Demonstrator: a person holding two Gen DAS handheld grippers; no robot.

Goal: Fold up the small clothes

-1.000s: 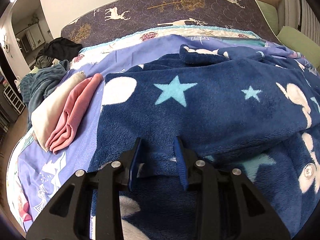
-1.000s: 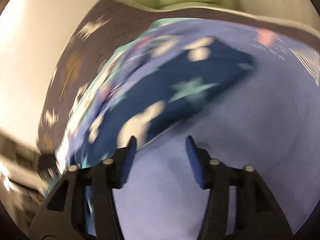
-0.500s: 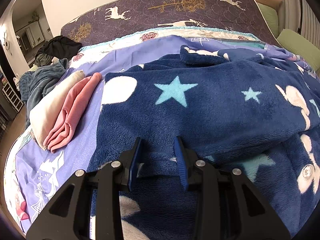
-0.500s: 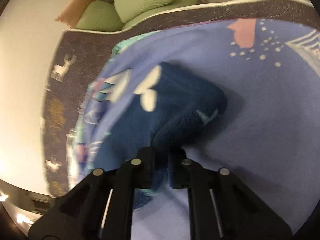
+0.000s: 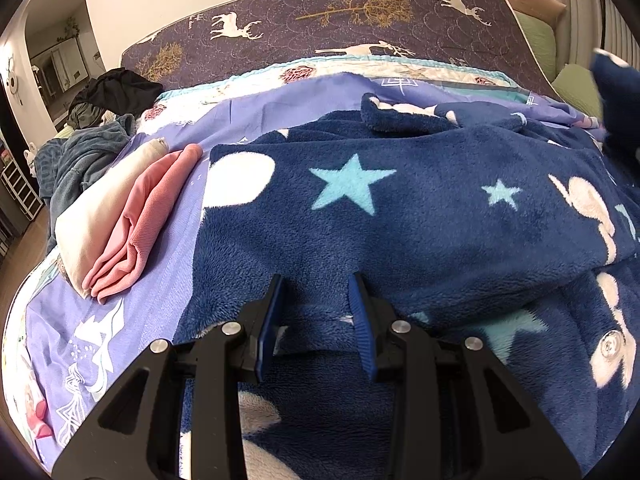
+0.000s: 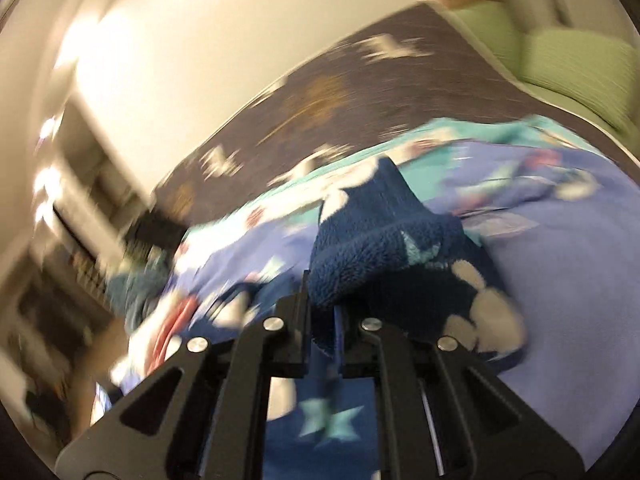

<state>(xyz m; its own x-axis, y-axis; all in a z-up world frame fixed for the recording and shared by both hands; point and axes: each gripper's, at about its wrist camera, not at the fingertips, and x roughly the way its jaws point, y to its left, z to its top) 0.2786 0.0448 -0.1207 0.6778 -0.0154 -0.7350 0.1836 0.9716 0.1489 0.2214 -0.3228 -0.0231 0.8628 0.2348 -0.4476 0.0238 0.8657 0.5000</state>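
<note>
Left wrist view: the navy fleece garment (image 5: 420,208) with pale stars and white shapes is spread over the lilac bed sheet (image 5: 168,280), filling the middle and right of the bed and reaching its near edge. The left gripper (image 5: 316,316) sits low on the garment's near hem; its blue pads stand partly apart with a fleece fold lying between them, and whether they press on it cannot be told. Toward the bed's left edge lies a folded pile of pink and cream cloth (image 5: 120,224), with dark clothes (image 5: 116,92) heaped at the far left corner, below the deer-print mattress edge (image 5: 360,12). In the blurred right wrist view, the right gripper (image 6: 322,312) is pressed together, pinching a lifted end of the navy garment (image 6: 368,248) above the sheet; green pillows (image 6: 560,52) sit at the far right corner
</note>
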